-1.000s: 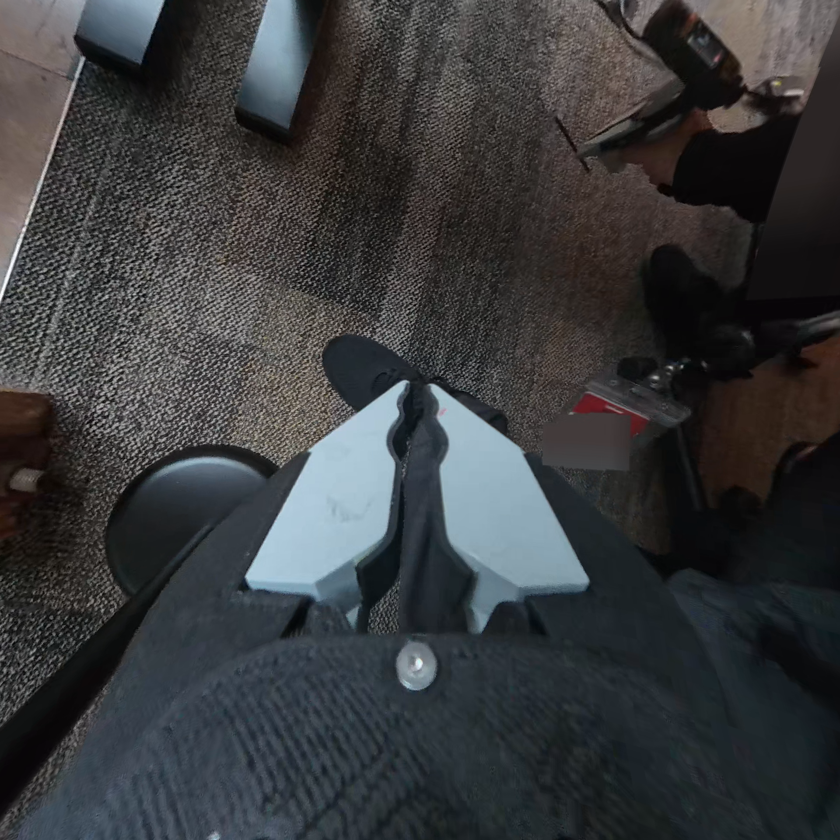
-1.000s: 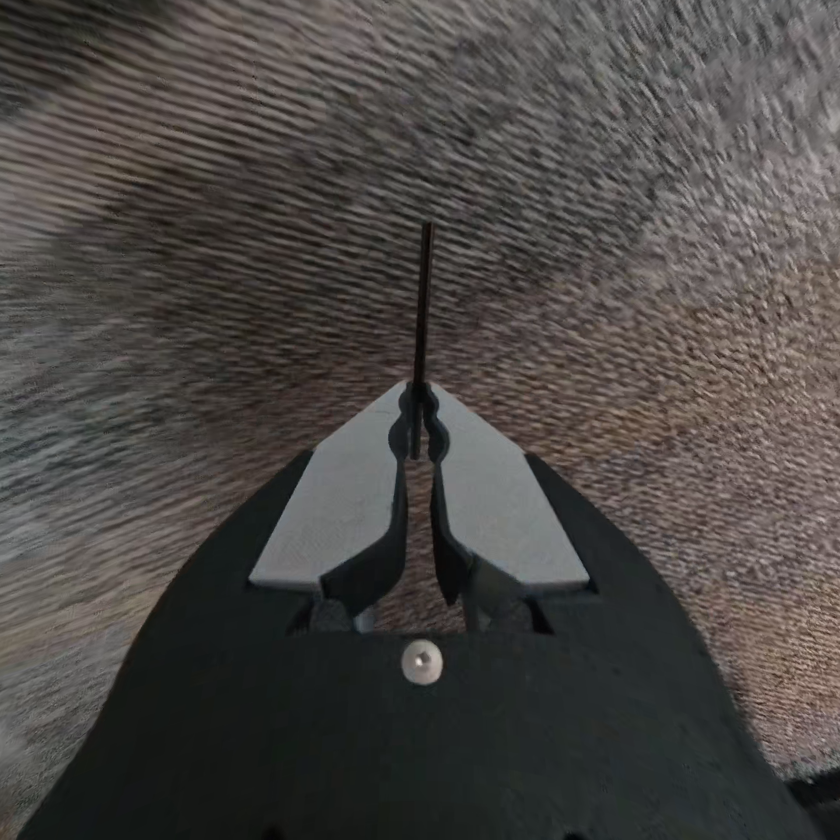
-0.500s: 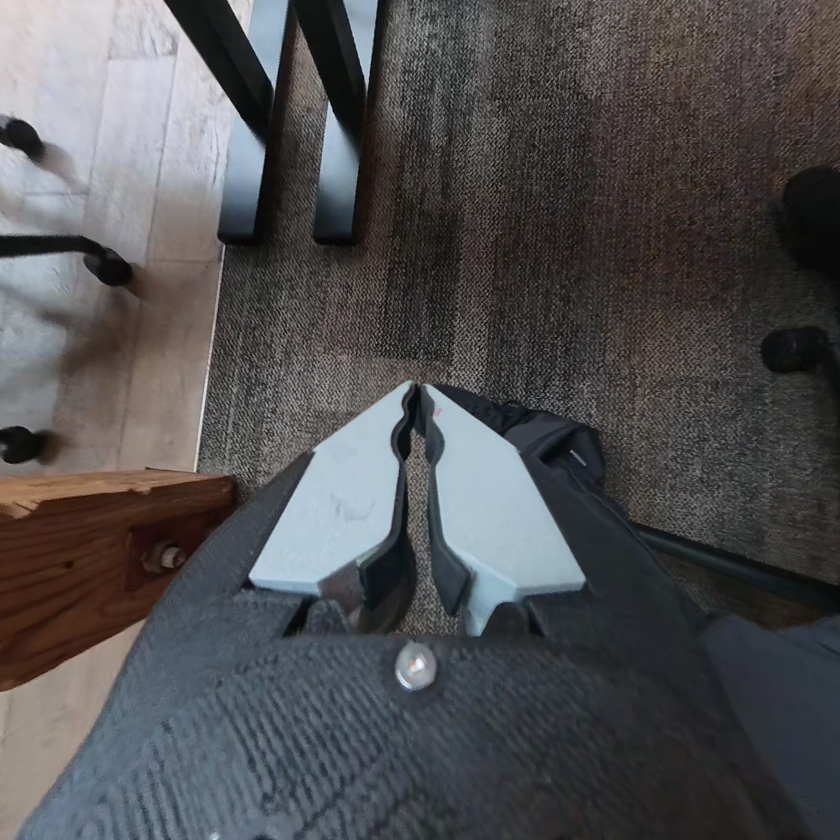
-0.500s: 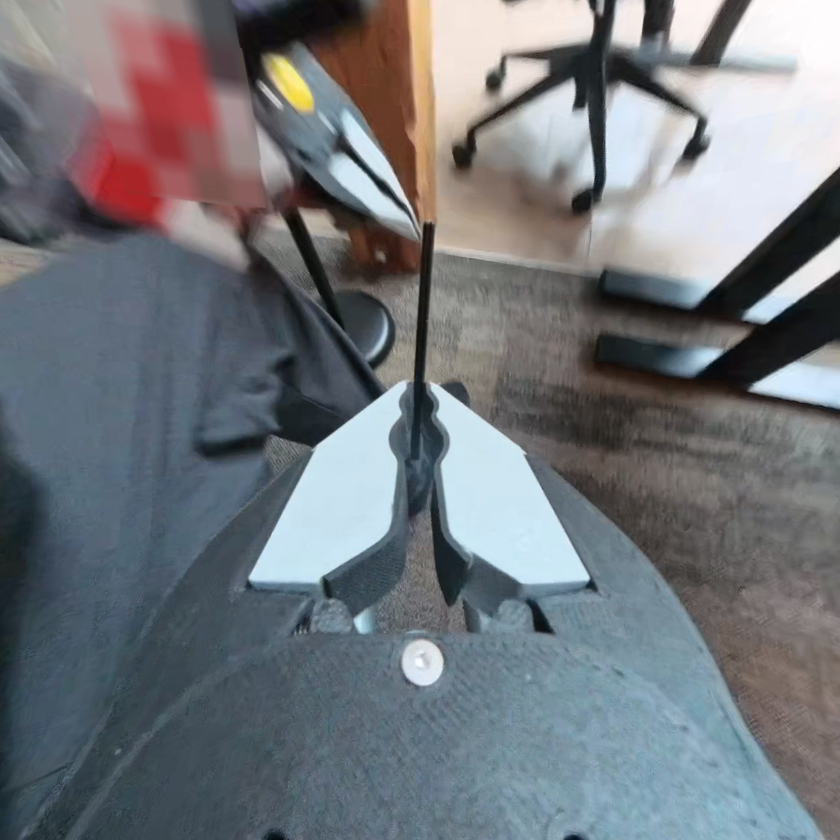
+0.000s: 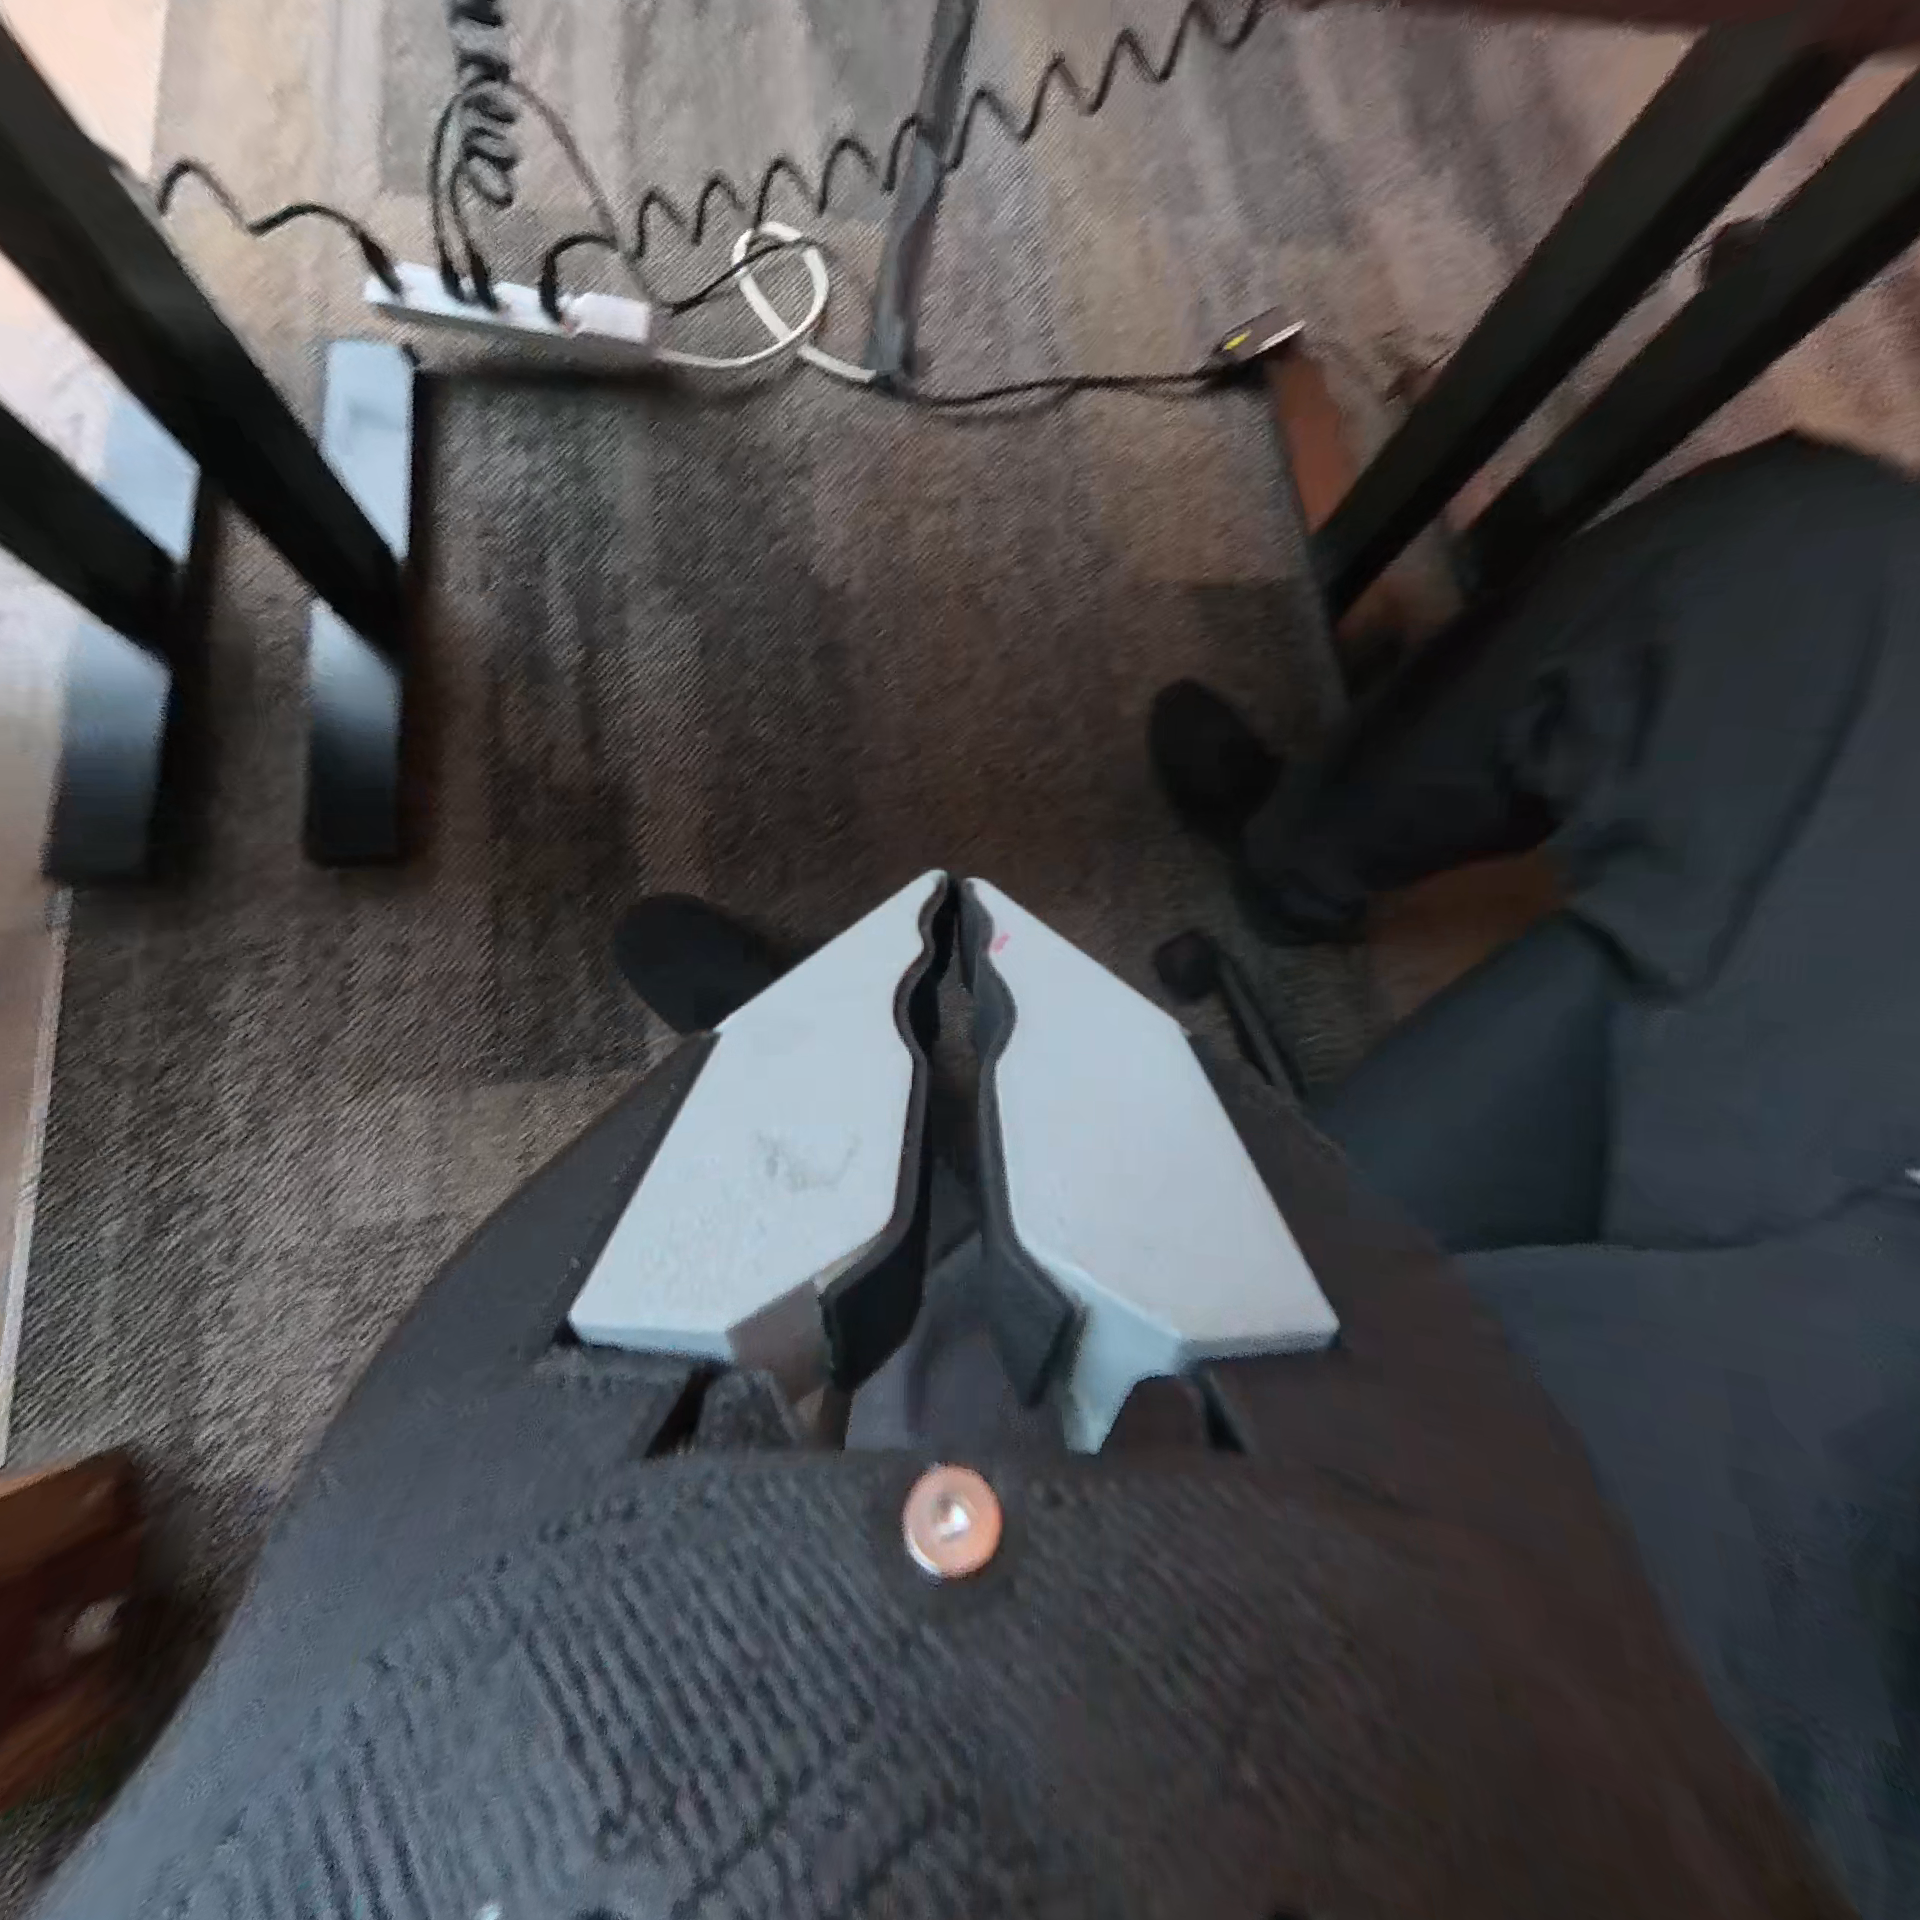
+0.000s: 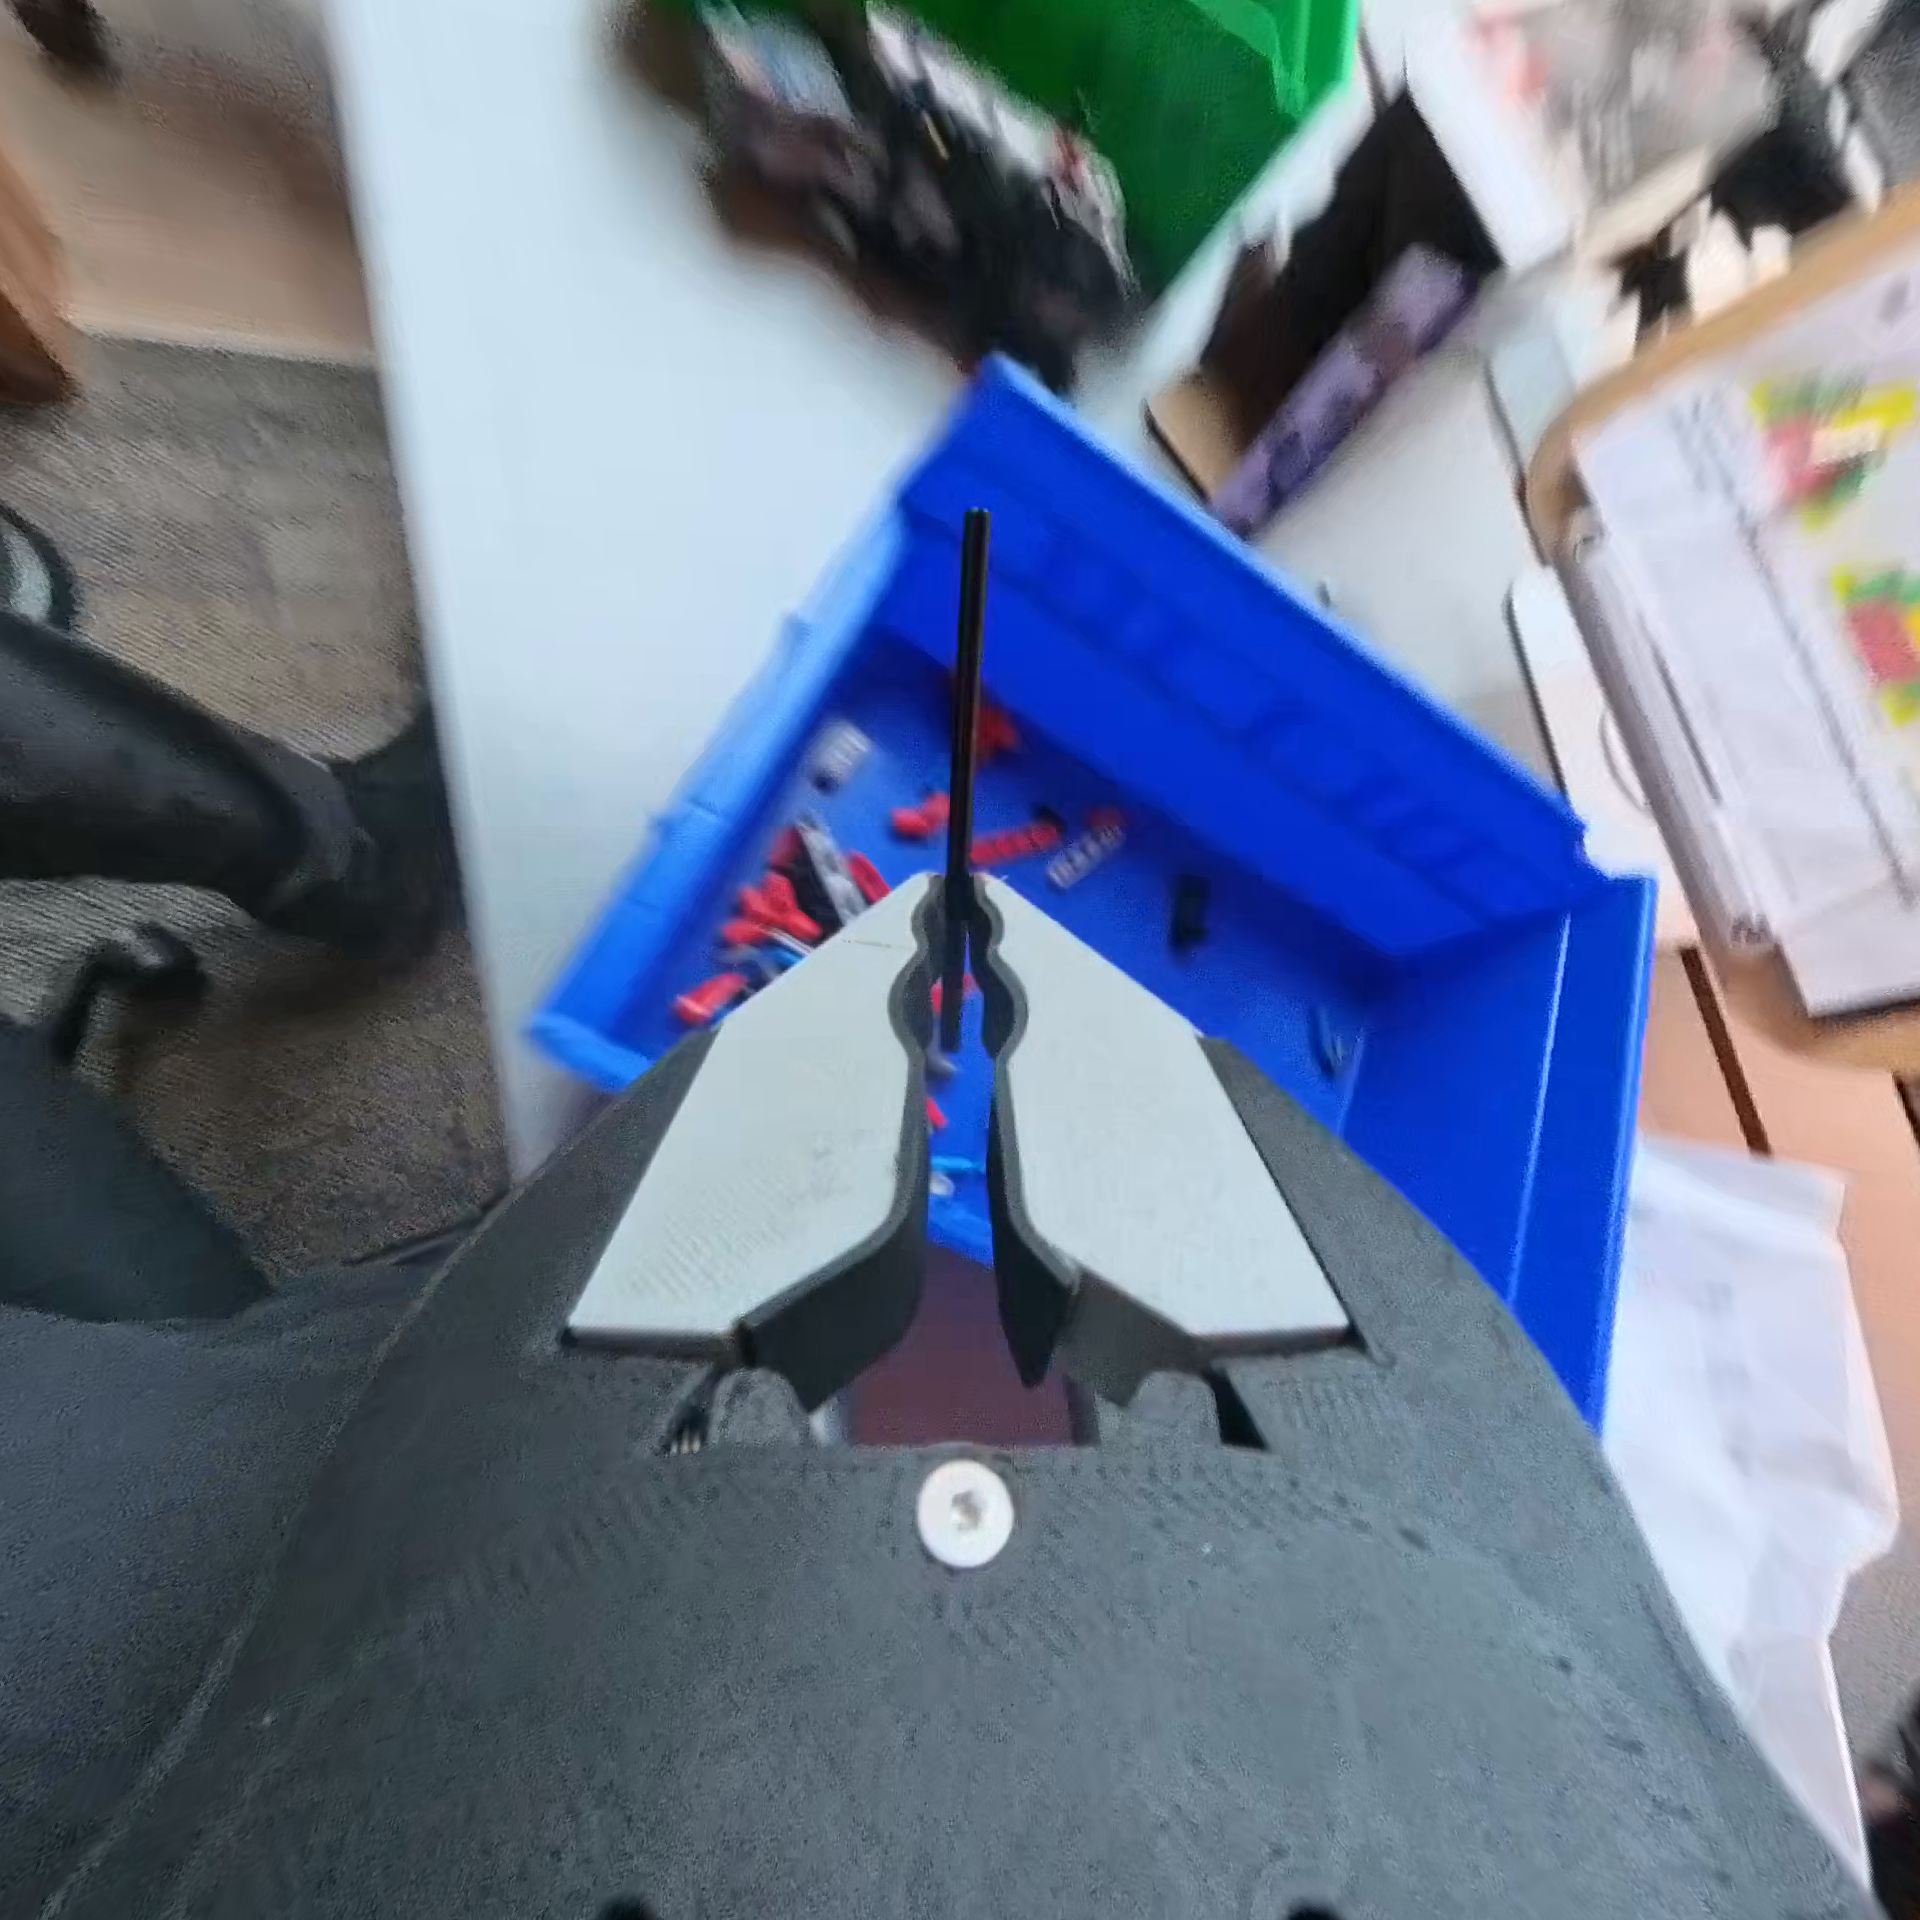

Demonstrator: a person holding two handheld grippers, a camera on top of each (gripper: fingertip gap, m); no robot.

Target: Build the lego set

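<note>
Black and thin, the plastic lego axle [image 6: 964,727] sits pinched in our right gripper [image 6: 961,896] above the blue plastic parts bin [image 6: 1278,665]; our left gripper [image 5: 951,896], jaws pressed together and empty, points floorward. We should steady the blurred swing before aligning.

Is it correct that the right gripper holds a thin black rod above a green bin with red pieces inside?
Not quite: the bin is blue, not green, as the right wrist view shows. The rest stands: the right gripper is shut on a thin black rod, above that bin with the red pieces inside.
</note>
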